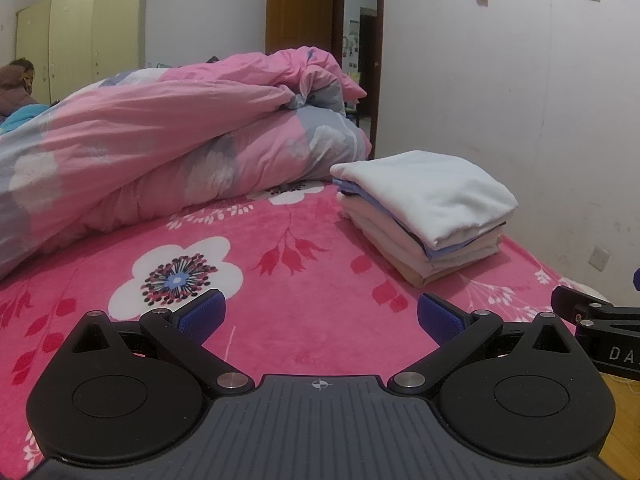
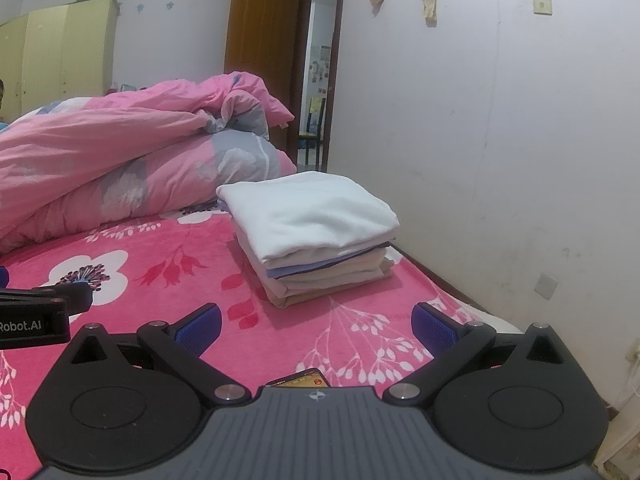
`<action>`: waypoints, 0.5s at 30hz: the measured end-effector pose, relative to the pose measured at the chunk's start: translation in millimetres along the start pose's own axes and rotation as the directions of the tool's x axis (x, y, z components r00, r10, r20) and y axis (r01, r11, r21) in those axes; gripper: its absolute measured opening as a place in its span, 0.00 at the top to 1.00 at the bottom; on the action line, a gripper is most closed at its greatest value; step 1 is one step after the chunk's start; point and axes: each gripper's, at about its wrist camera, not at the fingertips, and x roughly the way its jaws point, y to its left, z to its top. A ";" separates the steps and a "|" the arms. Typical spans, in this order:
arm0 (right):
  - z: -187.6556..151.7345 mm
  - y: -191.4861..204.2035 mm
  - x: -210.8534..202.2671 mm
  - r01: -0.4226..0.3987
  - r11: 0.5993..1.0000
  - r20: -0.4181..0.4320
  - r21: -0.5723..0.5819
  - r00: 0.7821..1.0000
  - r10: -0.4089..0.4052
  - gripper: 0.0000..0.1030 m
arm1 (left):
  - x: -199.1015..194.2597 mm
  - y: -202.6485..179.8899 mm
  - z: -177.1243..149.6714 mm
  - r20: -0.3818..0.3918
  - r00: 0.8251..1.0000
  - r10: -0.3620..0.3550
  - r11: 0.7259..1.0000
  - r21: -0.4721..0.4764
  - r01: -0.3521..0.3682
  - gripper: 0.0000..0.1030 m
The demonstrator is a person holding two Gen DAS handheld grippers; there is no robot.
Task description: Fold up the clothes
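Both claws released and empty: left gripper (image 1: 320, 316), right gripper (image 2: 316, 322). Folded stack (image 2: 312, 236) sits ahead of the right one, ahead-right of the left. Risk: clipping the stack's near edge topples it. Object under right claw, probably a phone (image 2: 300, 378), could snag.

A home bedroom. A bed spread with a pink floral fleece blanket (image 1: 304, 236) fills the foreground; on it lies a bunched pink-and-grey flowered quilt (image 1: 168, 136). Beyond the bed stand a pale yellow wooden wardrobe (image 1: 80, 36) and a brown wooden door (image 2: 262, 20), with small garments hung on the white wall.
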 end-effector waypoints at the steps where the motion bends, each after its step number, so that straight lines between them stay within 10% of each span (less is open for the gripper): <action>1: 0.0 0.4 0.3 0.001 1.000 -0.001 0.000 1.000 -0.001 0.00 | -0.1 0.0 0.1 0.000 1.000 0.000 1.000 0.000 0.000 0.00; 15: -0.3 0.4 0.6 -0.001 1.000 -0.002 0.001 1.000 0.001 0.00 | 0.0 2.3 0.1 -0.002 1.000 0.003 1.000 -0.006 -0.003 0.00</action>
